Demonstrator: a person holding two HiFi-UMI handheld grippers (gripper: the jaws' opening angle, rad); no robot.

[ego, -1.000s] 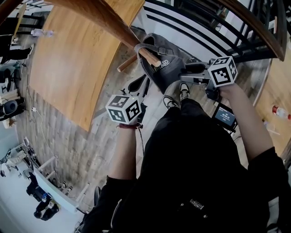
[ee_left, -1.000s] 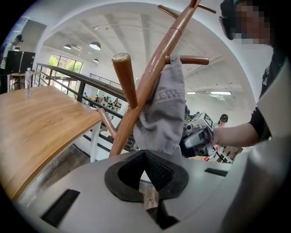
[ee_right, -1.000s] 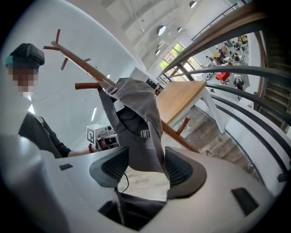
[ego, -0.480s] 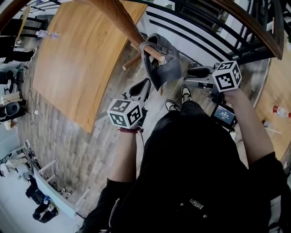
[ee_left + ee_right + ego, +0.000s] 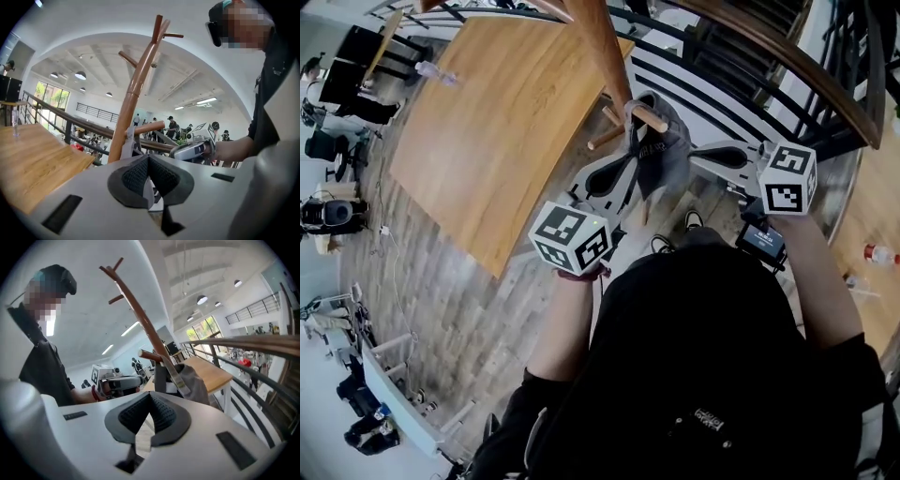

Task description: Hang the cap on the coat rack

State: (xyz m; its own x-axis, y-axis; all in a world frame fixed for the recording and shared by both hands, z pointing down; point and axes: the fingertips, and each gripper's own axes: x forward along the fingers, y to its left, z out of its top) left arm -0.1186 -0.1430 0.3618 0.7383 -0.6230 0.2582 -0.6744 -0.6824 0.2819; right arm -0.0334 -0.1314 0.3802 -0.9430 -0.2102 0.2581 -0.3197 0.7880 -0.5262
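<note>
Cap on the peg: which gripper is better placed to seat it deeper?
Right, probably: the cap hangs broad just beyond the shut right gripper; the left gripper faces only its edge.

— What sort of place are we standing in?

— We take it for a large open work hall or office. A black metal railing with a brown wooden handrail [image 5: 787, 66] runs past us.

— We also see round white ceiling lamps [image 5: 80, 75], tall windows [image 5: 49, 96] and many people standing about [image 5: 171, 125].

— And a broad light-wood tabletop [image 5: 487, 141] on a grey plank floor [image 5: 459, 300], with dark equipment [image 5: 326, 214] along the edge.
</note>
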